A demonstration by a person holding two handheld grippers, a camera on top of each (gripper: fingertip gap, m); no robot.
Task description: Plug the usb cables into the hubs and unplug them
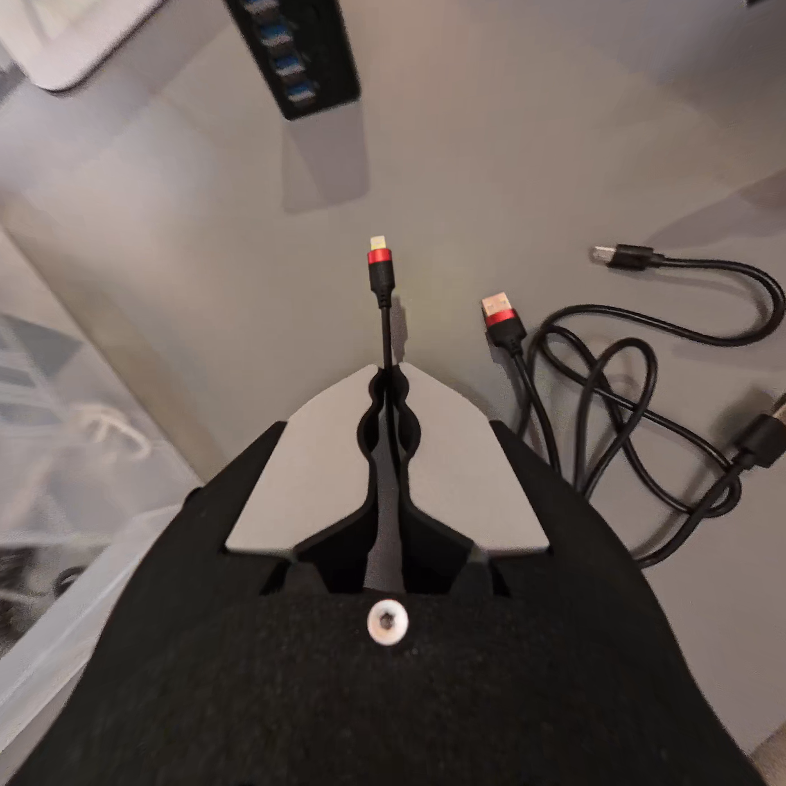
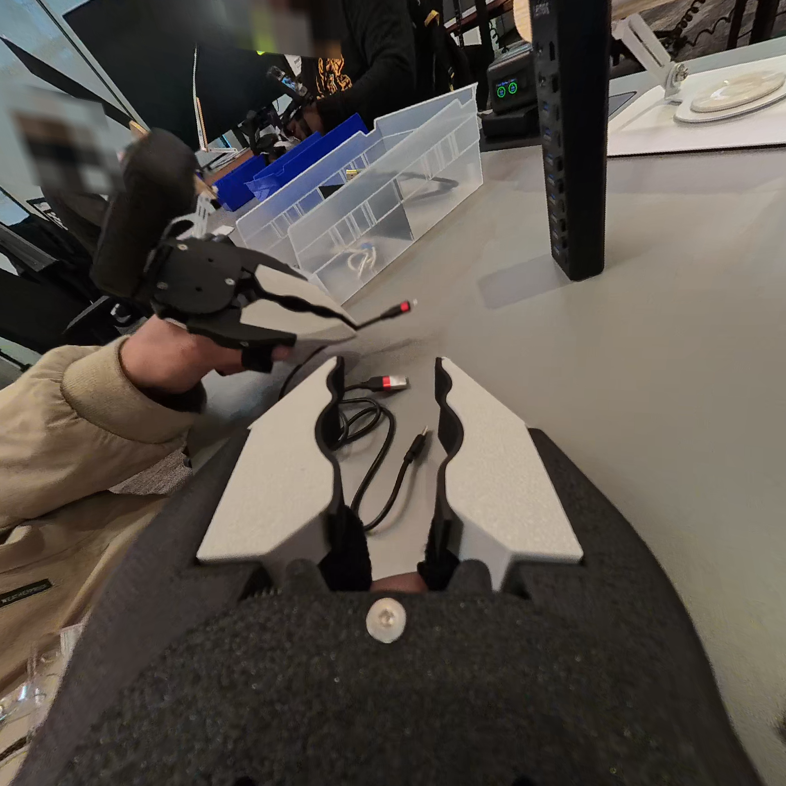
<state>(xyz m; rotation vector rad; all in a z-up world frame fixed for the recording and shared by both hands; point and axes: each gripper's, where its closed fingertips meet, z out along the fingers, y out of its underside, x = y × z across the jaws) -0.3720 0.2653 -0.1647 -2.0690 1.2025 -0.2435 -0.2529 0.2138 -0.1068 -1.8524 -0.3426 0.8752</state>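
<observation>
I hold the thin black cable with the red-collared small plug [image 1: 380,272] clamped in my left hand-held gripper [image 1: 388,374] above the grey surface [image 1: 510,170], my right hand-held gripper [image 2: 389,383] apart over the red-collared USB plug [image 2: 393,382], so next I judge I must take that plug to the tall black hub [image 2: 570,140].

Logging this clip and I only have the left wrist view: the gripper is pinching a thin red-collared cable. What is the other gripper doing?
Observer: The right gripper is open and empty, hovering over the loose cables on the table.
Operator: Does the hub lie flat?
Observer: No, the black hub stands upright on the table.
Operator: Whose hand holds the left gripper?
Observer: A hand in a tan sleeve; the left gripper is raised above the table.
</observation>
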